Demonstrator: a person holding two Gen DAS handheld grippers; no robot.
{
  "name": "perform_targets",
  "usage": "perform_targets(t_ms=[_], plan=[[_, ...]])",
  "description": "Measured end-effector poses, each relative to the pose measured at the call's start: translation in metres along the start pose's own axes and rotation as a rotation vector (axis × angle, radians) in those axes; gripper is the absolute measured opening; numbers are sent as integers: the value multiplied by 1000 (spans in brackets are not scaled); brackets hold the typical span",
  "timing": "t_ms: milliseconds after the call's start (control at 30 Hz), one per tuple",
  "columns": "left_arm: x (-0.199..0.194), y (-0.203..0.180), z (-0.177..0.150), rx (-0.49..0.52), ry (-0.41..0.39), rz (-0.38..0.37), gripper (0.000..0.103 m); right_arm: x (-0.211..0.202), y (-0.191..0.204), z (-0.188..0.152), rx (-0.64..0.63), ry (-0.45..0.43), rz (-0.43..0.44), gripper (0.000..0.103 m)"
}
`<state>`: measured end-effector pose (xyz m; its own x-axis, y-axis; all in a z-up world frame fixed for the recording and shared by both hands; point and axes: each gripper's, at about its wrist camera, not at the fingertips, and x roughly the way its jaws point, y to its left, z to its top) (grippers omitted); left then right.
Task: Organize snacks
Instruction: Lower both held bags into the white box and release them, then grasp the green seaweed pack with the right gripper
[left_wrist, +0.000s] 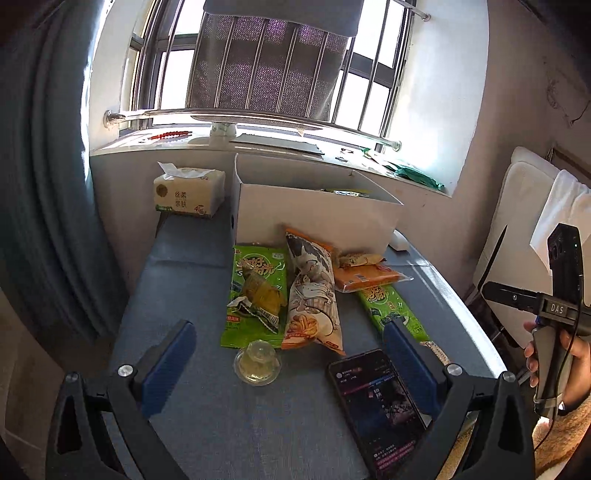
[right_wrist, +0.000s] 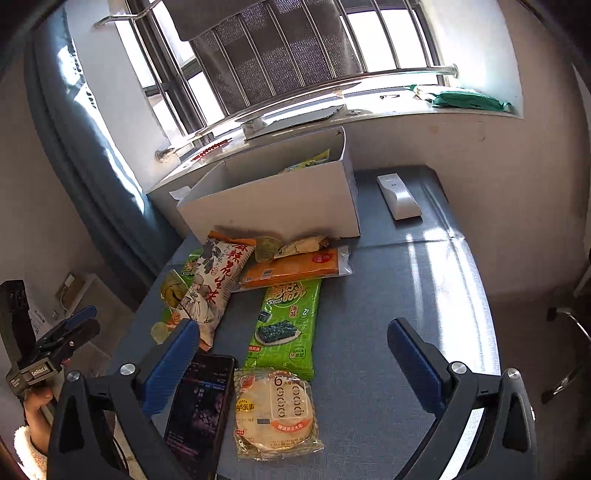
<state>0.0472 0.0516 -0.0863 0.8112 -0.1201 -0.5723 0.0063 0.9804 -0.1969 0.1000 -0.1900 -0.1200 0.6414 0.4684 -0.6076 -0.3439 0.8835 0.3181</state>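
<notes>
Both tongs, the left tongs (left_wrist: 288, 354) and the right tongs (right_wrist: 295, 354), hover wide apart and hold nothing above the blue counter (right_wrist: 424, 295). Far ahead of them stands the white box (left_wrist: 317, 218), with the snacks in front of it: a peanut bag (left_wrist: 314, 299), two green seaweed packs (right_wrist: 288, 325), an orange pack (right_wrist: 295, 269). Between the right tongs' fingers lie a round crisp pack (right_wrist: 275, 413) and a phone (right_wrist: 201, 410); a jelly cup (left_wrist: 257, 363) sits between the left ones.
</notes>
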Motion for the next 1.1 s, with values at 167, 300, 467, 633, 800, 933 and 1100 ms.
perform_targets(t_ms=[167,300,467,633,800,933,1100], plan=[[4,-7,3,14,6,3,103,13,0,-12,23,62,7,103],[2,-12,4,13,-4,-13,103,40,16,-7,-46,98,-95,103],[3,-13,-1,20,11,-12,103,92,28,1,-97,204,-134,103],[3,-8,-6,10,24,-10,103,138,38,2,-165,291,-171,103],[5,-2,-9,-1,29,12,103,158,41,0,-200,336,-203,103],[8,-1,-10,0,35,18,103,160,41,-2,-242,349,-207,100],[12,-3,-9,12,40,11,103,148,42,2,-294,335,-210,68]])
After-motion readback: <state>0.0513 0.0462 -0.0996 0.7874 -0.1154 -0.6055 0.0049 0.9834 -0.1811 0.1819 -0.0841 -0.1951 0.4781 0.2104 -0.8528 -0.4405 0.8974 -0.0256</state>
